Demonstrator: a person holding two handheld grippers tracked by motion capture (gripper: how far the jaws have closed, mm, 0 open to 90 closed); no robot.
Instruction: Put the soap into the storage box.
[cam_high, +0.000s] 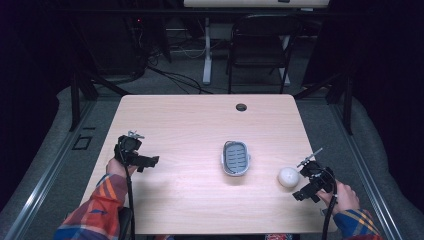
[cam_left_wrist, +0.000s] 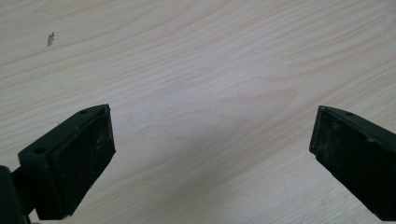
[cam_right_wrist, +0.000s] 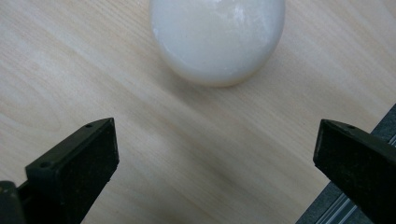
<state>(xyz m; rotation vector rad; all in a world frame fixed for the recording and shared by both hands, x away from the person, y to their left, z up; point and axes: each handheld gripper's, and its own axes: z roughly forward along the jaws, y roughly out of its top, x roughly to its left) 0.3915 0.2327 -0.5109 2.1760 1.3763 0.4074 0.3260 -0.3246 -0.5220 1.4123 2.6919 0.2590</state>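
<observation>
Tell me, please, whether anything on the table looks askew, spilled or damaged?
Nothing stands out. The white ball sits whole on the table near its right edge, just ahead of the open right tool. The grey basket lies flat, nothing spilled.

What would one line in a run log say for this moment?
right gripper: open, just short of white ball | left gripper: open over bare table | grey basket: mid-table, empty

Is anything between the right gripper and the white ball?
Nothing visible. The right gripper is open, its fingers apart, and only bare table lies between it and the ball just ahead.
</observation>
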